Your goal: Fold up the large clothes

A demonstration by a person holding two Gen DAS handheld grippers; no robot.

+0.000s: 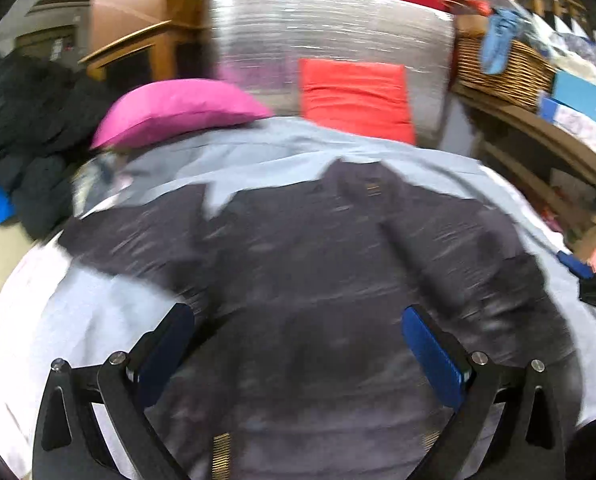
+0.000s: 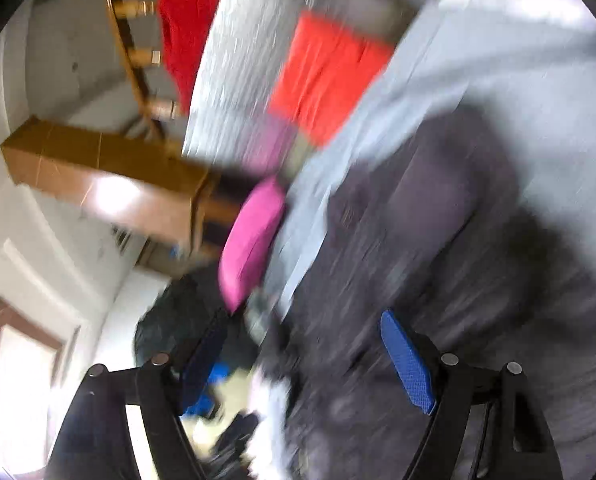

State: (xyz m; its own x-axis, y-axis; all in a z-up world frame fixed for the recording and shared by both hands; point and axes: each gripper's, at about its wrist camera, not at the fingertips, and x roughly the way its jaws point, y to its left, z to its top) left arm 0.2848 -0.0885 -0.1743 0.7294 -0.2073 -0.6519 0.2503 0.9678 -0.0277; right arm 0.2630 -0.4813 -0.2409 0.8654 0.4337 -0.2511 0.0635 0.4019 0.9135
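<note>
Left gripper (image 1: 298, 344): It is wide open, low in the left wrist view. Nothing is held between its two blue pads (image 1: 433, 360).
Under the left gripper: The dark grey shirt (image 1: 317, 248) fills the middle of the view. It lies flat, past the pads and between them.
Shirt collar: It sits above the middle of the view, pointing toward the cushions.
Right gripper (image 2: 298, 364): It is wide open too, low in the right wrist view. Its pads press on nothing.
Shirt in the right view: The view is tipped sideways and very blurry. The shirt (image 2: 437, 260) fills the lower right, running under the right-hand pad.
Shirt edge: A bit of dark cloth with white by it shows between the fingers, but I cannot tell if it touches them.
Bed sheet (image 1: 258, 152): It is pale blue, under the shirt and all round it.
Pink cushion (image 1: 174, 110): It is on the sheet, upper left of the left wrist view, just past the shirt.
Orange cushion (image 1: 353, 96): It is top middle, leaning on a shiny silver board (image 1: 325, 28).
Basket (image 1: 505, 68): A woven one is at the upper right, well apart from the shirt.
Dark clothes pile (image 1: 30, 128): It is at the left edge.
</note>
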